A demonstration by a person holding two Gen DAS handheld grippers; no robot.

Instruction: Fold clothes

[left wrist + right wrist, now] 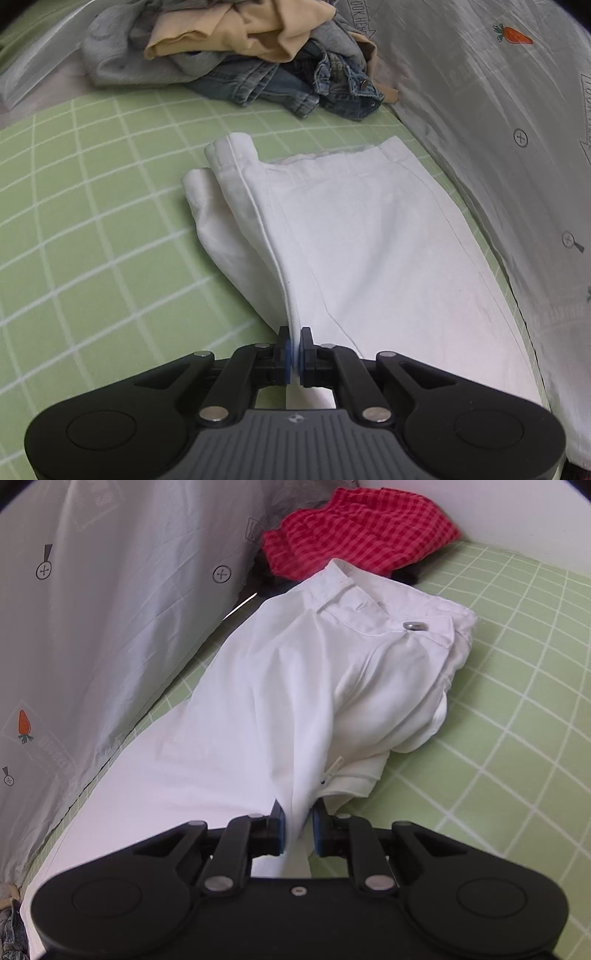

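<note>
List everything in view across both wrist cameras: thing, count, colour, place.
trousers: 1, white, flat along the sheet beside the quilt, edge pinched by both grippers
button: 1, silver, on the trousers' waistband
sheet: 1, green with white grid, under everything
quilt: 1, grey with carrot prints, along the trousers' far side
clothes pile: 1, grey, tan and denim, beyond the leg hems
checked garment: 1, red, past the waistband by the wall
left gripper: black, blue pads, shut on the trousers' edge
right gripper: black, blue pads, closed around a fold of the trousers
</note>
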